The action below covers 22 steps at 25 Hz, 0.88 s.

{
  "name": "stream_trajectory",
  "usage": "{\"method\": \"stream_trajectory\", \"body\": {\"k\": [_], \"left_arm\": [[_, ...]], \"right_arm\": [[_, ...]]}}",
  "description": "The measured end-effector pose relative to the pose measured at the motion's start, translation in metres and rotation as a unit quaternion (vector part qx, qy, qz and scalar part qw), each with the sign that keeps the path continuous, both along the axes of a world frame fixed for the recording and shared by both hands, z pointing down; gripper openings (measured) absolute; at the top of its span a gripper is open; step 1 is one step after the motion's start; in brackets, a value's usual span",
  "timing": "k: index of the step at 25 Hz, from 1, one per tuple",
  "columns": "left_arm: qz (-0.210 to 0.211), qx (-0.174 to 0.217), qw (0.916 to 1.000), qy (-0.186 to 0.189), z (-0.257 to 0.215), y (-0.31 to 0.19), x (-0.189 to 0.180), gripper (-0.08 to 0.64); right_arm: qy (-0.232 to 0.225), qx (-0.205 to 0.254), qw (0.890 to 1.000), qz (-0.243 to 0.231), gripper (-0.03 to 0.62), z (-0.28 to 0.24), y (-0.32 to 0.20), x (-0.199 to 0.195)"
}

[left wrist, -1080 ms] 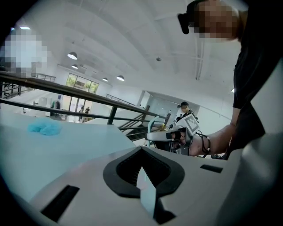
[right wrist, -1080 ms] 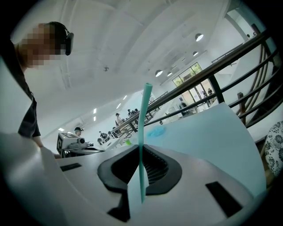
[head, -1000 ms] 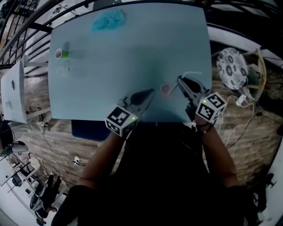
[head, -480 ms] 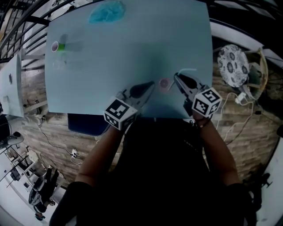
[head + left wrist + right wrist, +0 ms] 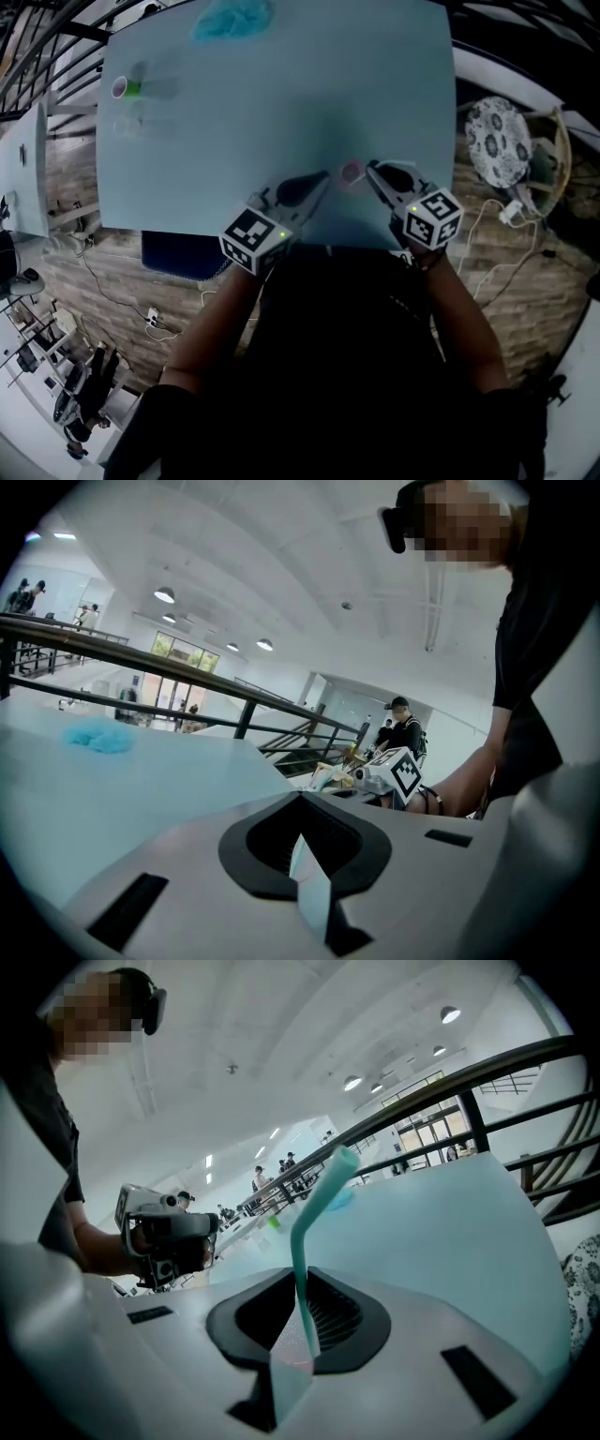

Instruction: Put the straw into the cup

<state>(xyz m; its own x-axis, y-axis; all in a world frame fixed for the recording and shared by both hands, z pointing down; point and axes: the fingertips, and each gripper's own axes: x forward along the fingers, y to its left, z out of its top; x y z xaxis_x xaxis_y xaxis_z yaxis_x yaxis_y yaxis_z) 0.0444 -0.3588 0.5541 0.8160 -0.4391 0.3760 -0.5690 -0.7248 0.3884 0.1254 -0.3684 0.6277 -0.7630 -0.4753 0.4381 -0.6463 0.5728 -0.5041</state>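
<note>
A small pinkish cup (image 5: 351, 172) stands near the front edge of the pale blue table (image 5: 281, 94). My right gripper (image 5: 372, 171) is just right of the cup and shut on a teal bendy straw (image 5: 307, 1241). In the right gripper view the straw rises from between the jaws, with its bent end pointing up and to the right. In the head view the straw is too thin to make out. My left gripper (image 5: 323, 177) lies just left of the cup. Its jaws are together with nothing between them, which also shows in the left gripper view (image 5: 314, 892).
A blue cloth (image 5: 232, 19) lies at the table's far edge, and also shows in the left gripper view (image 5: 98, 740). A green and pink item (image 5: 127, 89) and a clear one (image 5: 131, 125) sit far left. A patterned round stool (image 5: 495, 141) stands off the table's right side.
My right gripper has come down and moved left toward the cup with the straw. The left gripper has stayed beside the cup.
</note>
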Motion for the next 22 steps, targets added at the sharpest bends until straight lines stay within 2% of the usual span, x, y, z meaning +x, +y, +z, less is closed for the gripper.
{"method": "stream_trajectory", "body": {"k": [10,22], "left_arm": [[-0.011,-0.002,0.9999,0.005,-0.006,0.004,-0.01,0.012],[-0.007,0.006,0.9999,0.004,-0.019,0.02,-0.026,0.012]], "right_arm": [[0.034,-0.014,0.999,-0.02,0.035,0.018,0.013,-0.002],[0.036,-0.041,0.998,0.016,0.12,0.025,0.02,0.008]]}}
